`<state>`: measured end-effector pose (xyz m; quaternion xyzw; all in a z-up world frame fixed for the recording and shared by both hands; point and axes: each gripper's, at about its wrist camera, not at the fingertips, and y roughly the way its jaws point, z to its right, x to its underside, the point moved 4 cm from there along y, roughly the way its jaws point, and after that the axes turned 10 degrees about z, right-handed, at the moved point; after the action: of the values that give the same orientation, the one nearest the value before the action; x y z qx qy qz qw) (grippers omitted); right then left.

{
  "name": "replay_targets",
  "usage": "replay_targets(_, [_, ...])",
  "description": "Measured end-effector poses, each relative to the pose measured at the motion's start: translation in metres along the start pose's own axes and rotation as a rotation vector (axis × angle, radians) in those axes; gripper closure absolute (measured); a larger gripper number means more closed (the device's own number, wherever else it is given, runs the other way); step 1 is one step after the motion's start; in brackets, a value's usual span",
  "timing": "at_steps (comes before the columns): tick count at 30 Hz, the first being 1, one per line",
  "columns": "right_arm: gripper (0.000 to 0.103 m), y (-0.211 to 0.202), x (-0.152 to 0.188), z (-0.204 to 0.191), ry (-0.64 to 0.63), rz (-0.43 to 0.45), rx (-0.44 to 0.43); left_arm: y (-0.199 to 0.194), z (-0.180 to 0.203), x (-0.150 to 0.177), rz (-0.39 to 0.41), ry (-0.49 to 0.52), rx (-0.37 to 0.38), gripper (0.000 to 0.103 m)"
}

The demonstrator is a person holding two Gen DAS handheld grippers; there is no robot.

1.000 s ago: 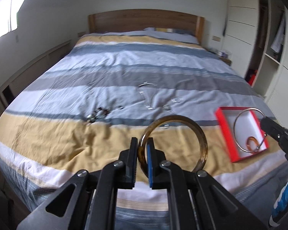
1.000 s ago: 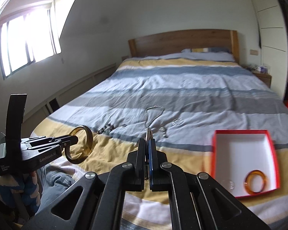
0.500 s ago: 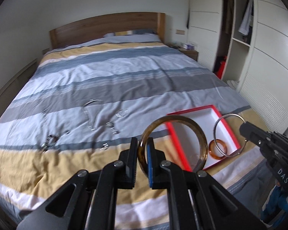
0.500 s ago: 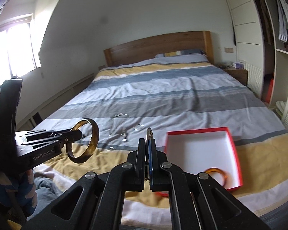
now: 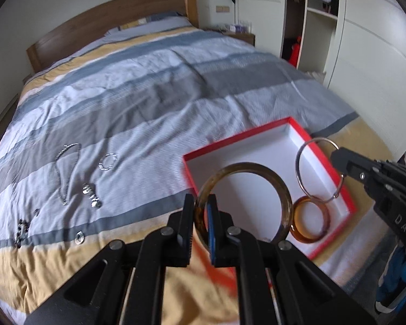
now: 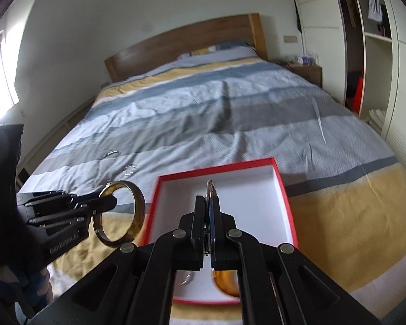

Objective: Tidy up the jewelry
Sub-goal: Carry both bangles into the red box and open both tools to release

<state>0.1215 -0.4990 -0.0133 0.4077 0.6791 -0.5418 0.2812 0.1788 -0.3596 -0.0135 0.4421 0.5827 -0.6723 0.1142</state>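
The left tool (image 5: 201, 216) pinches a brown bangle (image 5: 243, 203) by its rim, holding it upright above the near edge of the red box (image 5: 326, 159) that sits on the striped bed (image 5: 149, 94). The right tool (image 6: 209, 216) is pressed together on a thin silver hoop (image 5: 318, 170), seen edge-on in its own view and hanging over the box's far side. A smaller amber bangle (image 5: 310, 219) already lies flat inside on the white floor.

The brown bangle looks rigid, smooth and light; its glossy rim could slip or swivel between the pads, so a grip square across the band is safest, and it may chip if dropped. The silver hoop is a thin wire, springy and very light, likely to twist in a narrow pinch.

A chain (image 5: 65, 170), a small ring (image 5: 108, 161), a clasp-like piece (image 5: 90, 193) and dark beads (image 5: 21, 230) remain loose on the bed, flat and fine, best taken by nipping one end.
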Motion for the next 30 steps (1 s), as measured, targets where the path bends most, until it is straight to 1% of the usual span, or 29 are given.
replay_targets(6, [0.1, 0.034, 0.008, 0.024, 0.037, -0.041, 0.022, 0.044, 0.012, 0.004, -0.043, 0.016, 0.008, 0.095])
replay_targets(10, [0.1, 0.043, 0.018, 0.042, 0.07, -0.064, 0.048, 0.062, 0.02, 0.009, -0.061, 0.033, 0.016, 0.095])
replay_targets(13, [0.1, 0.044, 0.023, 0.055, 0.092, -0.06, 0.069, 0.075, 0.022, 0.013, -0.08, 0.032, 0.026, 0.095])
replay_targets(19, [0.1, 0.05, 0.033, 0.071, 0.115, -0.082, 0.102, 0.091, 0.023, 0.023, -0.113, 0.032, 0.034, 0.095])
replay_targets(24, [0.099, 0.057, 0.042, 0.076, 0.133, -0.102, 0.118, 0.096, 0.024, 0.026, -0.113, 0.052, 0.03, 0.095])
replay_targets(30, [0.099, 0.064, 0.045, 0.069, 0.113, -0.114, 0.118, 0.1, 0.027, 0.027, -0.109, 0.087, 0.013, 0.094])
